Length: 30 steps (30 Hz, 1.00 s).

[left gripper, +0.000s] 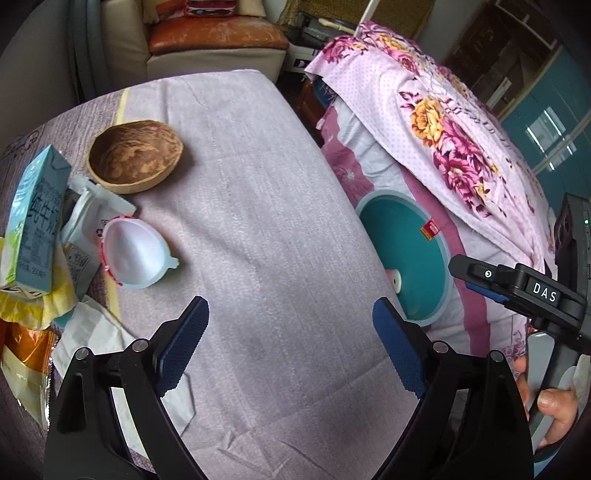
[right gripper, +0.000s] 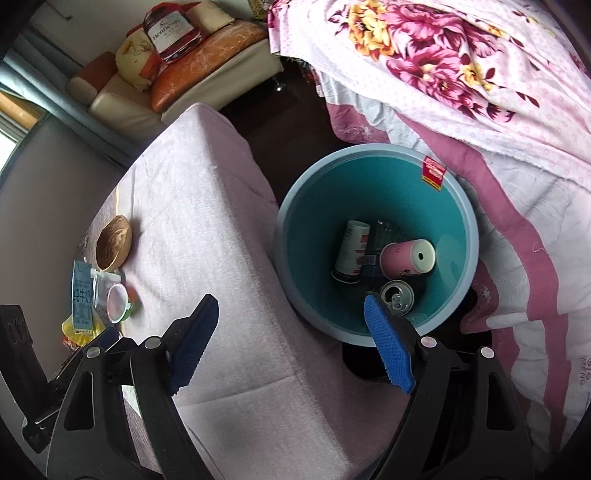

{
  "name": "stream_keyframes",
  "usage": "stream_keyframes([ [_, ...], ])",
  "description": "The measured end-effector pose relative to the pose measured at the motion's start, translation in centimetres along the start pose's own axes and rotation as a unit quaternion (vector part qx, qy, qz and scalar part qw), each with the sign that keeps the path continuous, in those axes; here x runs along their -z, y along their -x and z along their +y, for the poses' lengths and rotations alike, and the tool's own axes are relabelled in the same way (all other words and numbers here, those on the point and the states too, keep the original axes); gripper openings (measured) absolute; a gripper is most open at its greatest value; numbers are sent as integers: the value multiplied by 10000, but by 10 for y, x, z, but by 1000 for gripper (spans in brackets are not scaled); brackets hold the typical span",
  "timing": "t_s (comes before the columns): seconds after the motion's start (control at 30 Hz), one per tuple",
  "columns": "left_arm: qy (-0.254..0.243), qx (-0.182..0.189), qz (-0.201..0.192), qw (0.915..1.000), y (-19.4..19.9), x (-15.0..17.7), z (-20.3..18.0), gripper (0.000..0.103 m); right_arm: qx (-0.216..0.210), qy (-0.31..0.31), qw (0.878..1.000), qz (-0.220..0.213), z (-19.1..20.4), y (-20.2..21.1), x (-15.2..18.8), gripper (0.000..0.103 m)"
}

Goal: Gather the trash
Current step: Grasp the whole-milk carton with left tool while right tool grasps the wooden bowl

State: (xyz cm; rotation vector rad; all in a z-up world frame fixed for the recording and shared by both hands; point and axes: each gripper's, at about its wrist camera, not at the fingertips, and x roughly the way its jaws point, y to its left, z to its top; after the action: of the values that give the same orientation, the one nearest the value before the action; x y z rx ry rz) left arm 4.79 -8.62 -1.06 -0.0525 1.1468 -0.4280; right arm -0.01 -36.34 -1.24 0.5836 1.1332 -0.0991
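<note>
My left gripper [left gripper: 290,310] hangs open over the cloth-covered table [left gripper: 277,206], nothing between its blue pads. To its left lies a cluster of trash: a pale blue milk carton [left gripper: 33,221], a white pouch [left gripper: 83,218], a white plastic cup on its side [left gripper: 136,254], yellow wrappers [left gripper: 37,306] and an orange packet [left gripper: 22,354]. My right gripper [right gripper: 291,301] is open and empty, above the table's edge beside the teal bin [right gripper: 388,188]. In the bin lie a white paper cup [right gripper: 351,251], a pink cup [right gripper: 406,256] and a drink can [right gripper: 397,297].
A brown coconut-shell bowl [left gripper: 135,160] sits behind the trash. White paper [left gripper: 96,332] lies by my left finger. A floral sheet [left gripper: 461,147] drapes furniture behind the bin. A sofa [left gripper: 214,33] stands beyond the table. A hand [left gripper: 554,406] holds the right gripper's handle.
</note>
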Motion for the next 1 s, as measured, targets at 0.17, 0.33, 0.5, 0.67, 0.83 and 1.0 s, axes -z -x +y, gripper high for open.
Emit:
stream_keyframes([
  [0.17, 228, -122, -288, 9993, 29, 0, 36, 91, -85, 431, 9990, 58, 37, -3, 6, 78],
  [0.33, 525, -335, -564, 9965, 56, -5, 80, 91, -131, 903, 9957, 128, 80, -8, 13, 77],
  [0.5, 825, -588, -768, 9919, 78, -10, 126, 91, -159, 1318, 9910, 166, 119, -14, 16, 77],
  [0.67, 973, -784, -749, 9893, 85, -17, 156, 91, -223, 1571, 9871, 189, 149, -19, 14, 77],
  [0.83, 915, -885, -604, 9900, 77, -27, 170, 91, -199, 1631, 9860, 274, 165, -30, 6, 77],
  [1.0, 846, -916, -475, 9911, 66, -37, 179, 85, -177, 1630, 9857, 377, 173, -44, -5, 77],
])
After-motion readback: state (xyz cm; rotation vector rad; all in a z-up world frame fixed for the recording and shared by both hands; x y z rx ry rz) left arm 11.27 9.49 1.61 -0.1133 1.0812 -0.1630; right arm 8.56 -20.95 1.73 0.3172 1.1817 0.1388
